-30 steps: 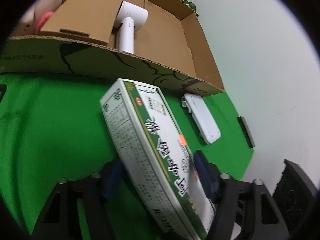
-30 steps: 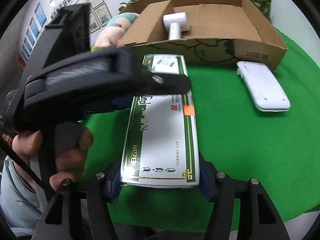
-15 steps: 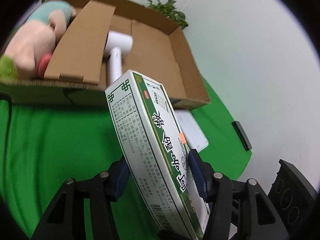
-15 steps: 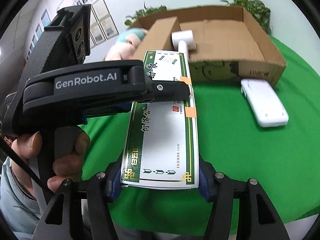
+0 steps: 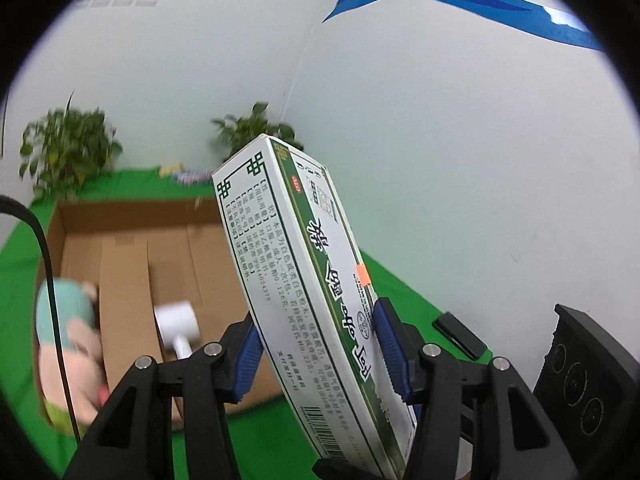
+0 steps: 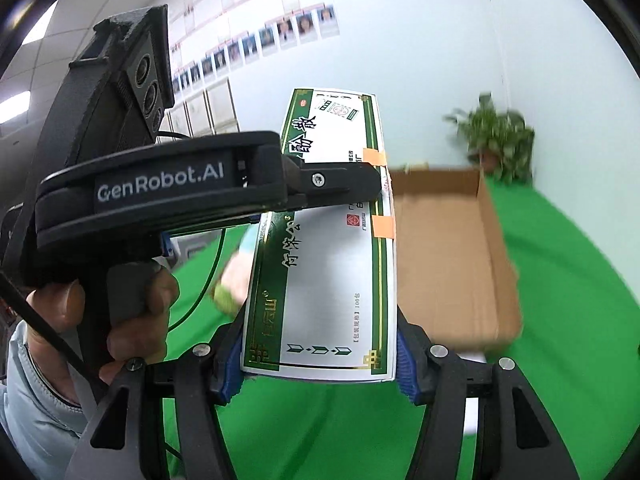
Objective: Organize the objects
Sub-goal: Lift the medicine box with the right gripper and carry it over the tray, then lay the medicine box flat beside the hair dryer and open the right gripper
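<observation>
Evidently you held the stiff, light medicine box [image 5: 304, 280] by its long edges, both hand-held grippers [image 5: 316, 352] [image 6: 320, 360] clamped.

Medicine box [image 5: 320, 304]: printed paperboard, smooth, slight sheen on the white face [image 6: 324, 276], gold-foil border lines, orange tape tabs on one edge. Left tongs [image 5: 316, 350]: matt black plastic frame, blue ribbed pads, look rubbery, bright metal screw heads. Right tongs [image 6: 318, 364]: same build, matt black, blue pads. Cardboard box [image 5: 132, 256]: plain brown corrugated card, matt, creased panels. Desk [image 6: 568, 280] cover: green cloth, matt, fine nap. Plush toy [image 5: 68, 344]: soft fuzzy fabric. White handled device [image 5: 178, 324] in the carton: smooth plastic, satin. Dark flat gadget [image 5: 460, 334] on the cloth: smooth black plastic. Wall [image 5: 460, 140]: painted, smooth, matt.
</observation>
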`<state>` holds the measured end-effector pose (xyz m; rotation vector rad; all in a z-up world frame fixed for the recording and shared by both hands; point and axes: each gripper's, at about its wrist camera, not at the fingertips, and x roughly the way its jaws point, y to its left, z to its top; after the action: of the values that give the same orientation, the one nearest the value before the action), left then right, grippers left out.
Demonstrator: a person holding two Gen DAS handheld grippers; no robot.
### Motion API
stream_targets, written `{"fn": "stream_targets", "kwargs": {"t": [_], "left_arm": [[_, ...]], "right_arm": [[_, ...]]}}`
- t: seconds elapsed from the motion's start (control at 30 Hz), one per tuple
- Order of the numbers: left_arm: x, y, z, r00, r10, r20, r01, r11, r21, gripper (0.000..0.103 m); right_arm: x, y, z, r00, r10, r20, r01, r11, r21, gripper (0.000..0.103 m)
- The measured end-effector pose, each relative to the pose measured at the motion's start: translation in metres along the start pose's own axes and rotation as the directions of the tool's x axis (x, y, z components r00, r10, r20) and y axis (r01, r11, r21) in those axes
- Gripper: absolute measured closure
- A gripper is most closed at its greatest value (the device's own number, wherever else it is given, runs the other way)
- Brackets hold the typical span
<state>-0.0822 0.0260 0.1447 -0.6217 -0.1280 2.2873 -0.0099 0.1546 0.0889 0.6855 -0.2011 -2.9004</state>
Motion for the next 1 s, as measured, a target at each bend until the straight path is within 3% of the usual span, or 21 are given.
{"fn": "stream_targets", "kwargs": {"t": [0.13, 0.27, 0.37, 0.47, 0.57, 0.77, 0.87, 1.0], "left_arm": [[0.011, -0.002, 0.045, 0.999, 0.033, 0.017, -0.034, 0.998, 0.06, 0.052], [0.045, 0.02, 0.089, 0.999, 0.042, -0.029, -0.041, 0.999, 0.031, 0.052], [0.069, 0.035, 0.098, 0.995, 0.057, -0.077, -0.056, 0.998, 0.009, 0.052], [0.096, 0.049, 0.085, 0.988, 0.064, -0.137, -0.067, 0.998, -0.012, 0.052], [0.127, 0.069, 0.063, 0.975, 0.066, -0.213, -0.079, 0.995, -0.055, 0.052], [0.18, 0.101, -0.002, 0.929, 0.069, -0.364, -0.12, 0.986, -0.12, 0.052], [0.198, 0.112, -0.026, 0.908, 0.054, -0.416, -0.131, 0.979, -0.158, 0.052], [0.213, 0.114, -0.041, 0.894, 0.05, -0.445, -0.133, 0.978, -0.158, 0.052]], "right_arm": [[0.009, -0.015, 0.049, 0.999, 0.013, 0.033, -0.012, 1.0, -0.022, 0.046], [0.039, -0.036, 0.1, 0.999, 0.041, -0.015, -0.041, 0.999, 0.008, 0.046], [0.068, -0.054, 0.126, 0.997, 0.058, -0.056, -0.057, 0.998, 0.03, 0.046], [0.103, -0.071, 0.133, 0.991, 0.082, -0.104, -0.074, 0.994, 0.078, 0.046], [0.136, -0.087, 0.117, 0.981, 0.101, -0.166, -0.08, 0.988, 0.129, 0.046], [0.179, -0.104, 0.041, 0.947, 0.151, -0.284, -0.084, 0.968, 0.236, 0.046], [0.207, -0.114, 0.014, 0.927, 0.166, -0.337, -0.072, 0.958, 0.276, 0.046], [0.229, -0.121, -0.006, 0.912, 0.158, -0.378, -0.037, 0.951, 0.308, 0.046]]}}
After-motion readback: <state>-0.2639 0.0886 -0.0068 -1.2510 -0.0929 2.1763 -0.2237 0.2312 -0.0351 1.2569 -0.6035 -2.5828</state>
